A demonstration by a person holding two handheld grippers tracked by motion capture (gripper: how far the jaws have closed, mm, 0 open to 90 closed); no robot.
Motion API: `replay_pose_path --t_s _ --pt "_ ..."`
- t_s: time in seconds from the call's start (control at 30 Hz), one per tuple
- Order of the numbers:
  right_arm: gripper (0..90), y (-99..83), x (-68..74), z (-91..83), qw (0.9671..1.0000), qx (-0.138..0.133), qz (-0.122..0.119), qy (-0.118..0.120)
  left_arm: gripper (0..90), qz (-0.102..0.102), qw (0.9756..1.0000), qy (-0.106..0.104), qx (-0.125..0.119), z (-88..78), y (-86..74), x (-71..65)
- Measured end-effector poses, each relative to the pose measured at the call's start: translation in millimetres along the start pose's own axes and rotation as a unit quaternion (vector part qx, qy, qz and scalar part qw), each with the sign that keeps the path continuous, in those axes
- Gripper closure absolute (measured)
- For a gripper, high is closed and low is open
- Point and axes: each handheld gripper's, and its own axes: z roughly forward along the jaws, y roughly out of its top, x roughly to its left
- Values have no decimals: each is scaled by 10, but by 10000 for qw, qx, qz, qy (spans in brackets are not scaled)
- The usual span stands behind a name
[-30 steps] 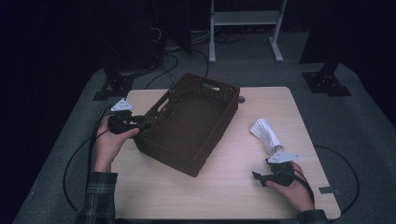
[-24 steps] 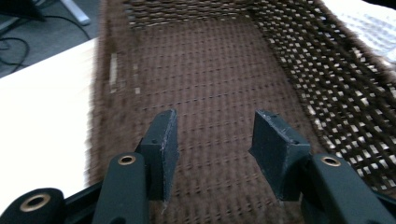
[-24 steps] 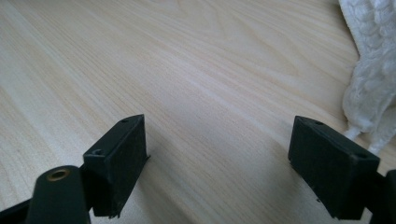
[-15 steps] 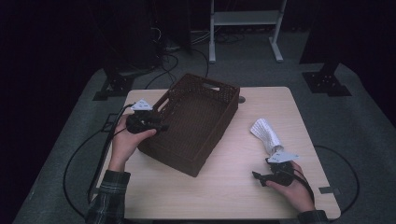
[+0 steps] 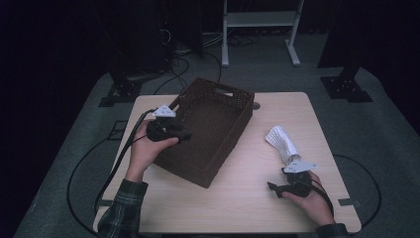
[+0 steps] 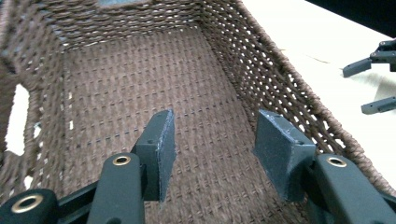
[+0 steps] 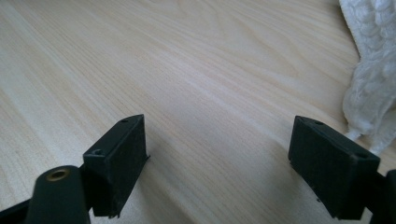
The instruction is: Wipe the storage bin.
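The wooden table (image 5: 247,198) carries everything, and the biggest thing on it is the brown woven basket (image 5: 210,131), which sits skewed across the left half with its hollow bare. To its right, well apart from the basket wall, lies the white knitted cloth (image 5: 281,144), near the table's right edge. The left gripper (image 5: 182,134) hangs over the basket's near-left rim, its jaws part-spread with nothing between them; in the left gripper view its pads (image 6: 162,154) look down at the woven floor. The right gripper (image 5: 273,189) rests low on the table just in front of the cloth, jaws spread wide and bare, the cloth (image 7: 373,70) lying off to one side of its pads (image 7: 122,158). The work in hand looks like putting the cloth in the basket: best to swing the right jaws square onto the cloth, pinch a thick fold, and let the left gripper steady the rim
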Motion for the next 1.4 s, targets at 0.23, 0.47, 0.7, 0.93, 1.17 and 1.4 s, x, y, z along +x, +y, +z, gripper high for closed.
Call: replay_pose_path --t_s 0.23,0.47,0.7,0.93,1.17,1.4 --pt "183 1 -1 0 10000 3 -2 5 471 107 9998 -145 59 117 94 -116" --pt "183 0 0 1 10000 -3 2 1 471 231 9991 -310 150 268 182 -254" --pt "184 1 -3 1 10000 -3 -1 8 473 276 9988 -354 185 418 253 -385" --pt "184 0 -8 1 10000 -8 -24 22 477 323 9984 -373 288 599 328 -517" --pt "183 0 -11 2 10000 -8 -35 33 486 316 9979 -384 422 790 390 -596" --pt "183 5 -20 8 10000 -9 -51 41 502 273 9970 -399 600 937 375 -575"
